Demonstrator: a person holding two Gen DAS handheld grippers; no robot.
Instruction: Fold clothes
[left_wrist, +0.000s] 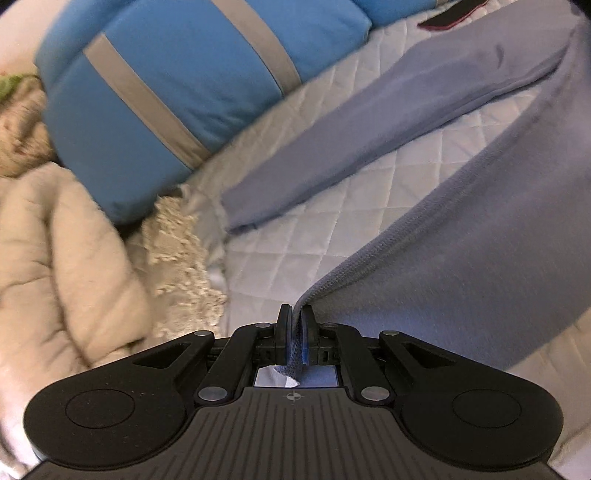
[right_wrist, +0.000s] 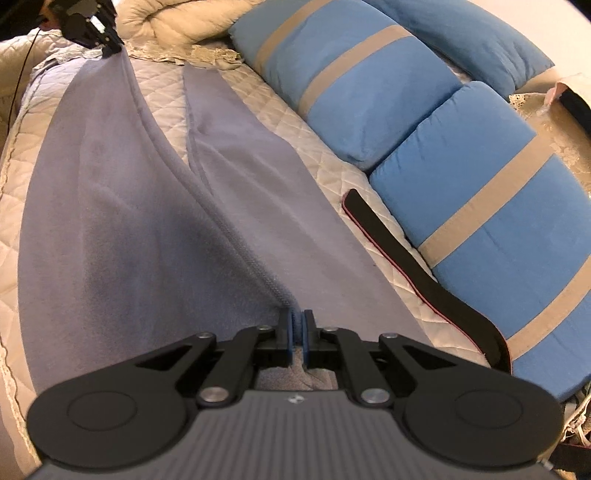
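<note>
A periwinkle-blue fleece garment (right_wrist: 122, 206) lies stretched over a white quilted bedcover (right_wrist: 306, 136), held at both ends of one ribbed edge. The left gripper (left_wrist: 295, 325) is closed tight on that ribbed hem (left_wrist: 369, 254), with fabric bunched between its fingers and a white tag showing just behind them. The right gripper (right_wrist: 297, 334) is likewise closed on the same hem, cloth pinched between its blue pads.

In the right wrist view the garment's long axis runs from the right gripper away to the left gripper (right_wrist: 110, 46), seen at the far upper left corner, so the hem is drawn taut between the two. A sleeve (left_wrist: 369, 125) lies flat on the bedcover beside the body, roughly parallel to it; in the left wrist view its cuff points toward the lower left.

Blue pillows with grey stripes (right_wrist: 369, 92) sit along the far side of the bed. A black strap with red piping (right_wrist: 399, 251) lies between the garment and the pillows. A beige comforter (left_wrist: 66, 251) is bunched at the left gripper's side.
</note>
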